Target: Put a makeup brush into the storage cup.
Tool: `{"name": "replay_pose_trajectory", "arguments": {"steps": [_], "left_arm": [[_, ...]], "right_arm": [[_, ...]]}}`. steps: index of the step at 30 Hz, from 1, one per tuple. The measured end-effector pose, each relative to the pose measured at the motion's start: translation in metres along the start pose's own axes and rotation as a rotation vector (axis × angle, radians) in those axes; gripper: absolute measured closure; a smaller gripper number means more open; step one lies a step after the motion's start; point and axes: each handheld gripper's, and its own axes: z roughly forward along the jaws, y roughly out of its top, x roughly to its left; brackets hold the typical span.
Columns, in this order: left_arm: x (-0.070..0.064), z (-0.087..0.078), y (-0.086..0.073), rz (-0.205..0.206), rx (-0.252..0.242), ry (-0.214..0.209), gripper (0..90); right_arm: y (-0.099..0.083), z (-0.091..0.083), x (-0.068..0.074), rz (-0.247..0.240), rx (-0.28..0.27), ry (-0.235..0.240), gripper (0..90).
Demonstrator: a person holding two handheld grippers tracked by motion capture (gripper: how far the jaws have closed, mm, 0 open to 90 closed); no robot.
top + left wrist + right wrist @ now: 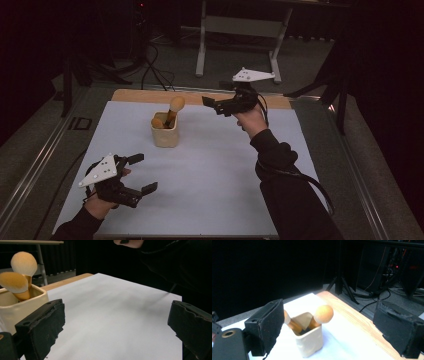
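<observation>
Nearest to you, at about 7 o'clock on the counter (210,200), your left gripper (142,173) rested low over the white sheet. Its jaws were released wide, with nothing between them. In the left gripper view the cream cup (15,307) stood just past the left jaw, apart from it.

Farther in, around 11 o'clock from the middle of the sheet, the cream cup (165,131) stood upright. Two brushes leaned inside it. The tall brush (175,105) rose well above the rim, and the short brush (157,122) showed barely above it, toward 9 o'clock.

Farthest away, at about 1 o'clock, your right gripper (212,105) was held up in the air, near the far wooden edge (140,95) of the counter. Its jaws were also released and pointed toward the cup. In the right gripper view the round head of the tall brush (323,314) lay between the two jaws, but farther off and not touched.

I judged the step was the reach for the tall brush. To do it well, you should have come lower and closed on the handle under the head, not on the soft bristles. A slow, straight lift was wise, because the cup looked light and could tip. Your left gripper was near enough to steady the cup if needed.
</observation>
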Motion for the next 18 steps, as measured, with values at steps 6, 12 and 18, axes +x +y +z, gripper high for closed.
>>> {"name": "replay_pose_trajectory", "arguments": {"steps": [6, 12, 18], "left_arm": [[0.0, 0.0, 0.0, 0.002, 0.004, 0.0, 1.4], [0.001, -0.001, 0.0, 0.001, 0.003, -0.001, 1.5], [0.001, 0.0, 0.0, 0.001, 0.007, -0.003, 1.4]], "right_arm": [[-0.013, -0.013, -0.001, 0.006, -0.008, -0.005, 9.9], [-0.028, -0.026, -0.002, 0.005, -0.01, -0.022, 10.0], [-0.043, -0.038, -0.006, 0.015, -0.011, -0.034, 10.0]]}}
